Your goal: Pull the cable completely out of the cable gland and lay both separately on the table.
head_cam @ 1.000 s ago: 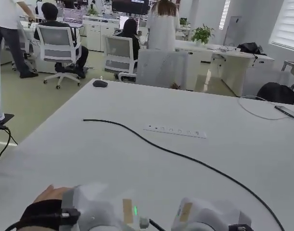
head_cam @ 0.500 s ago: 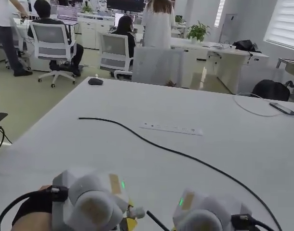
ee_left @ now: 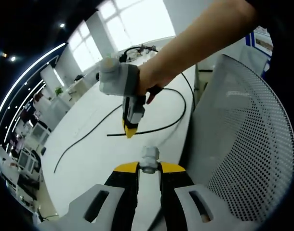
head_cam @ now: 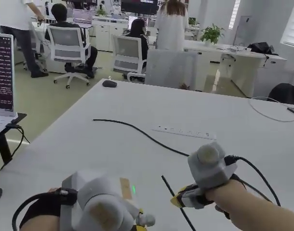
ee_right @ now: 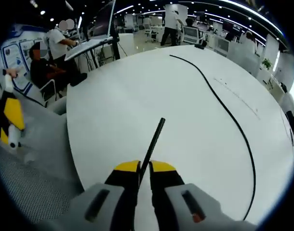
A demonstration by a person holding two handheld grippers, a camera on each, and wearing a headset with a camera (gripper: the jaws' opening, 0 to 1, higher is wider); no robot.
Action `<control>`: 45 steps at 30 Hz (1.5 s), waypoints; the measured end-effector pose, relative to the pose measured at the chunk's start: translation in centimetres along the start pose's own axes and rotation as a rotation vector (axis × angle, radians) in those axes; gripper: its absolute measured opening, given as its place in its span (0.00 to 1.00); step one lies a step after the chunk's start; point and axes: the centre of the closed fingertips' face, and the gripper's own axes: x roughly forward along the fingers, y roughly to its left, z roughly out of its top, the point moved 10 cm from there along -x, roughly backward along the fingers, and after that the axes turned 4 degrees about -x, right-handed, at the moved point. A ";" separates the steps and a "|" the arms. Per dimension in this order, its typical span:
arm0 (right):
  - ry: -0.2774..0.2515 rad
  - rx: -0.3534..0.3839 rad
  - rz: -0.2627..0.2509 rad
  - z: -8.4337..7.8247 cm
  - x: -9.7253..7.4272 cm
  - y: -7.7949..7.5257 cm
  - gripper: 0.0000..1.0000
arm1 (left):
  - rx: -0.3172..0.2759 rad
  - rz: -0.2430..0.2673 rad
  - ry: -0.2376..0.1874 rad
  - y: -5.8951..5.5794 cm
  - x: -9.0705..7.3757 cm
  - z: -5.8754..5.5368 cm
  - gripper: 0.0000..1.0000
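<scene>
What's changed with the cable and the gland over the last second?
The right gripper, shut on the cable, moved up and away from the left gripper, drawing the cable's end free of the cable gland. The left gripper stayed shut on the gland; the cable's far stretch stayed lying on the table.

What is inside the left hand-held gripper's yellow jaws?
A small white cable gland, pinched in the left hand-held gripper. Its lower part is hidden between the jaws.
</scene>
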 end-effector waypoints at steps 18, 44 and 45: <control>-0.086 -0.047 0.042 -3.3 -10.4 4.2 0.16 | -0.025 -0.166 0.025 2.4 2.7 0.3 0.16; -0.288 0.013 -0.194 -6.6 -22.2 11.0 0.19 | -0.025 -0.417 0.284 4.1 14.1 -5.6 0.16; -0.292 0.016 -0.195 -6.6 -22.3 11.1 0.19 | -0.010 -0.417 0.294 4.2 14.3 -5.7 0.16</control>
